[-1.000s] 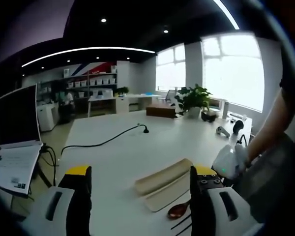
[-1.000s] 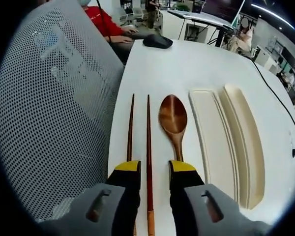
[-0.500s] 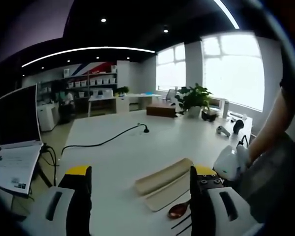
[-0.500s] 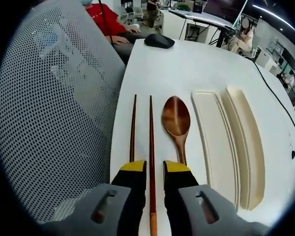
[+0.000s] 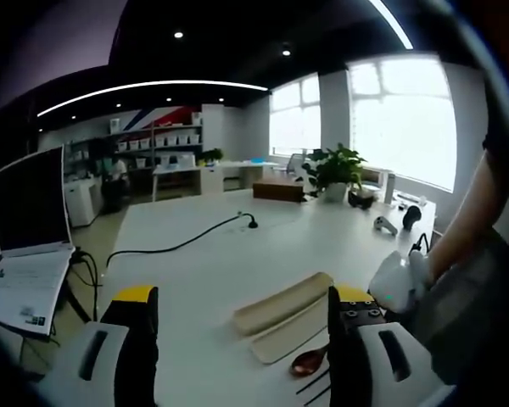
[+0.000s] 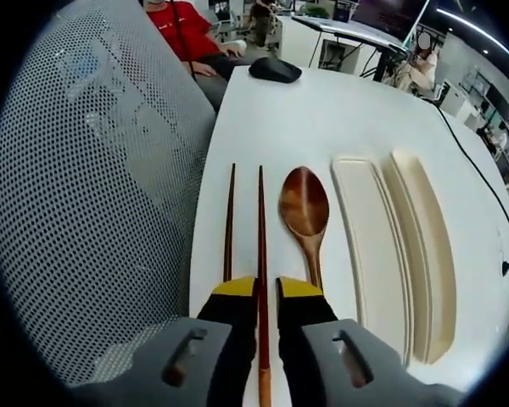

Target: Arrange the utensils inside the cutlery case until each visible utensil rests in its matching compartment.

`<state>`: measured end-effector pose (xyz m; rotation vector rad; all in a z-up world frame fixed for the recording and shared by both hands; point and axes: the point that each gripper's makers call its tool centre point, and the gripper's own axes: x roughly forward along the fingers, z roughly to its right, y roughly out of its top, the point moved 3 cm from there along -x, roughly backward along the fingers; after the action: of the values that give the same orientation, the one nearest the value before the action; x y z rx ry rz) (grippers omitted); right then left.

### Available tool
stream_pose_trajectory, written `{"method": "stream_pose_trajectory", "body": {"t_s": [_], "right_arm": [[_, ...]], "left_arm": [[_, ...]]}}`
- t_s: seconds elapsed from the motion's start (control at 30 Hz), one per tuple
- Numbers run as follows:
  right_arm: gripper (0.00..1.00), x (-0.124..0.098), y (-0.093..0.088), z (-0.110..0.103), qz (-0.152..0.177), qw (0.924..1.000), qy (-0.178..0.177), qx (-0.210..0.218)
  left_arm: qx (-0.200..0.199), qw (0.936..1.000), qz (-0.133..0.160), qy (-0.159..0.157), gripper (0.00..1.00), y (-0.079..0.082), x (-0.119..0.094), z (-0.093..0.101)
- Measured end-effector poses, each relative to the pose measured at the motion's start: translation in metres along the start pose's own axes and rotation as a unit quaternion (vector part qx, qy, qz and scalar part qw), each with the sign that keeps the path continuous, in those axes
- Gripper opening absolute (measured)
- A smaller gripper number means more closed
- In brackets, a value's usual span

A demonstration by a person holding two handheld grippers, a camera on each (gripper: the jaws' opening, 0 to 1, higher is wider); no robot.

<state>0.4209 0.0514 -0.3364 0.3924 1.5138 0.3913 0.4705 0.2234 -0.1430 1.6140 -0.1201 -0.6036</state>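
Note:
Two dark wooden chopsticks lie side by side on the white table (image 6: 322,110), the left chopstick (image 6: 229,216) and the right chopstick (image 6: 260,216). A brown wooden spoon (image 6: 304,203) lies just to their right. Beyond the spoon the cream cutlery case lies open as two long halves, a tray (image 6: 369,246) and a lid (image 6: 424,237), both bare. My right gripper (image 6: 261,287) is shut on the right chopstick near its thick end. My left gripper (image 5: 244,294) is open and held above the table, with the case (image 5: 280,309) and the spoon's bowl (image 5: 307,362) low between its jaws.
A grey mesh chair back (image 6: 93,170) stands close along the table's left edge. At the far end are a black mouse (image 6: 276,69) and a person in red (image 6: 178,25). A laptop (image 5: 30,199), a black cable (image 5: 178,244) and a potted plant (image 5: 335,170) lie farther off.
My right gripper's jaws have narrowed from a wide gap to a tight grip on the right chopstick. The left gripper has stayed still.

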Motion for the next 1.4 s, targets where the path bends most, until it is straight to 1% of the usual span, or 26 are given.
{"method": "stream_pose_trajectory", "body": {"t_s": [0.23, 0.5, 0.6, 0.67, 0.73, 1.0, 1.07, 1.4], "right_arm": [[0.02, 0.0009, 0.0005, -0.0012, -0.003, 1.0, 0.003, -0.008], [0.01, 0.0006, 0.0013, -0.003, -0.003, 0.9998, 0.0, -0.021], [0.01, 0.0005, 0.0014, -0.0031, -0.004, 0.9999, -0.004, -0.012], [0.01, 0.0007, 0.002, -0.0029, 0.002, 0.9997, -0.004, -0.024], [0.01, 0.0008, 0.0019, -0.0027, 0.003, 0.9999, -0.006, -0.016], [0.01, -0.001, 0.0022, -0.0011, -0.006, 0.9995, -0.004, -0.032], [0.0, -0.0035, 0.0046, -0.0007, 0.006, 0.9997, -0.001, -0.024], [0.0, -0.0075, 0.0012, 0.0004, -0.001, 0.9998, 0.006, -0.018]], "left_arm": [[-0.001, 1.0, -0.001, -0.001, 0.85, -0.0011, 0.0003, 0.0005], [-0.001, 1.0, -0.002, 0.0, 0.85, -0.0015, -0.0002, 0.0], [-0.001, 1.0, -0.002, -0.001, 0.85, -0.0015, -0.0003, 0.0002], [-0.001, 1.0, -0.002, -0.001, 0.85, -0.0016, -0.0003, 0.0002], [-0.002, 1.0, -0.002, -0.001, 0.85, -0.0015, -0.0002, 0.0005], [-0.001, 1.0, -0.002, -0.001, 0.85, -0.0013, 0.0, 0.0005], [-0.002, 1.0, -0.002, -0.001, 0.85, -0.0014, 0.0001, 0.0006], [-0.001, 1.0, -0.003, -0.003, 0.85, -0.0021, 0.0008, 0.0023]]}}
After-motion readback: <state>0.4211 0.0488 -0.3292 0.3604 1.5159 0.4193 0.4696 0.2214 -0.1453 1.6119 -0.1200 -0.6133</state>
